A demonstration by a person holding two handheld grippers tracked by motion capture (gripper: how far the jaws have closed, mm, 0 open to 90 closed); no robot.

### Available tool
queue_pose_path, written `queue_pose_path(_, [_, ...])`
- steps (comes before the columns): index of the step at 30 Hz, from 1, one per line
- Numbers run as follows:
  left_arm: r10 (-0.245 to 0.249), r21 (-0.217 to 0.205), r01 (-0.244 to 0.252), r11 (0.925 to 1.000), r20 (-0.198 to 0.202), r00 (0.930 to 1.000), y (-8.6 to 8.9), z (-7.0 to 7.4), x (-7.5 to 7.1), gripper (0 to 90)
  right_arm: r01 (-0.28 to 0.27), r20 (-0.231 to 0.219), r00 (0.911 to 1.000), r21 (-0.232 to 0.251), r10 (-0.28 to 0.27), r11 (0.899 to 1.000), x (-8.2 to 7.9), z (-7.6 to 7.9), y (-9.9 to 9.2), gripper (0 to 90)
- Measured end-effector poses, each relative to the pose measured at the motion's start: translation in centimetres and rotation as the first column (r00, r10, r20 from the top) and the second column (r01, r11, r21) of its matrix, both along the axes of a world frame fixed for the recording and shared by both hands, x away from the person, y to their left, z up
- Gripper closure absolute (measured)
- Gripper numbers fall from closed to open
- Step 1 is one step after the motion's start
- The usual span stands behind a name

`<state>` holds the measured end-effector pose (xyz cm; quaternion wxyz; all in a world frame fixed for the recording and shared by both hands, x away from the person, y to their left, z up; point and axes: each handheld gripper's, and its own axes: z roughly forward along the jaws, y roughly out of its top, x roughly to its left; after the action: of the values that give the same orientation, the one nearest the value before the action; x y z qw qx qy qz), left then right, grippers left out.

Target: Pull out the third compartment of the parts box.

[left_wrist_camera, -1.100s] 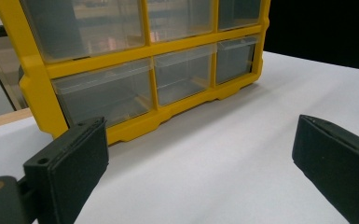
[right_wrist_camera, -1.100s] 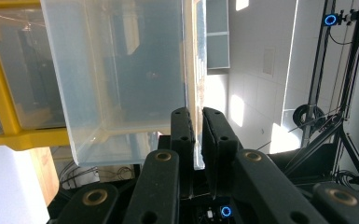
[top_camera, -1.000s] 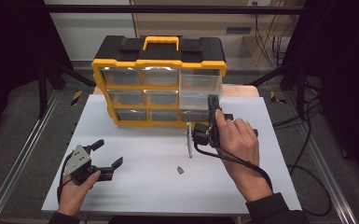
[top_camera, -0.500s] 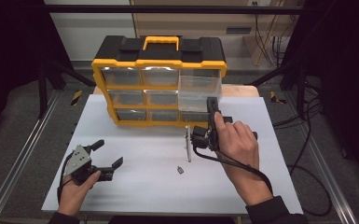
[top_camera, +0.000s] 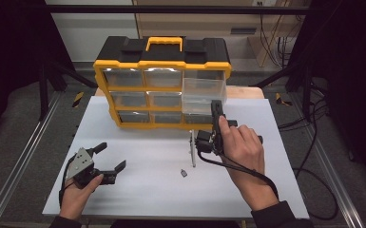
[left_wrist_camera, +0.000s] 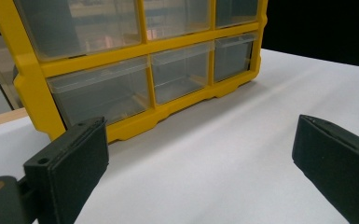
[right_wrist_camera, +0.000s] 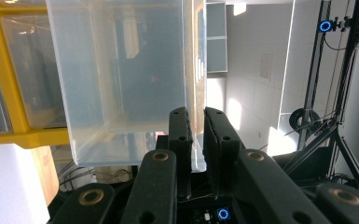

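Observation:
A yellow and black organizer [top_camera: 161,61] with clear drawers stands at the back of the white table [top_camera: 142,142]. Its top right clear drawer [top_camera: 203,95] sticks out of the frame toward me. My right gripper [top_camera: 216,111] points up at the drawer's right front. In the right gripper view the jaws [right_wrist_camera: 197,116] are shut on the thin side wall of the drawer [right_wrist_camera: 121,70]. My left gripper [top_camera: 113,156] rests on the table at the front left, open. In the left gripper view its jaws [left_wrist_camera: 200,135] stand wide apart with nothing between them, facing the organizer [left_wrist_camera: 135,51].
A thin metal strip [top_camera: 192,147] and a small dark part [top_camera: 184,173] lie on the table just left of my right hand. A cable [top_camera: 247,171] trails from the right gripper along the forearm. Metal rails run along both sides of the table.

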<state>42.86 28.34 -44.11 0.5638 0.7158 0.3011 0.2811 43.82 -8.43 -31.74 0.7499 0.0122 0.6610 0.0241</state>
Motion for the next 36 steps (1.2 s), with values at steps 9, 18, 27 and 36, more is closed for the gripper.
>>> queue_pose_path(9, [0.017,-0.019,-0.017,0.9997,-0.003,0.9999,0.4,-0.2,0.0,3.4,-0.042,-0.002,0.9991,0.139,0.042,0.989,-0.3,-0.6,-0.1,63.4])
queue_pose_path(18, [0.057,-0.025,-0.057,0.9981,0.0,0.9984,0.9,-0.3,-0.5,3.4,-0.024,-0.048,0.9979,0.355,0.044,0.935,-0.9,-2.5,-1.9,54.7])
queue_pose_path(27, [0.086,-0.055,-0.087,0.9947,-0.02,0.9961,1.3,-0.6,-0.8,2.5,0.008,-0.156,0.9815,0.612,0.11,0.791,-0.6,-5.5,-3.5,45.9])
queue_pose_path(36, [0.089,-0.043,-0.09,0.995,-0.029,0.9956,1.3,-0.7,-0.7,2.5,0.082,-0.298,0.9121,0.807,0.282,0.585,0.3,-9.0,-5.0,33.7])
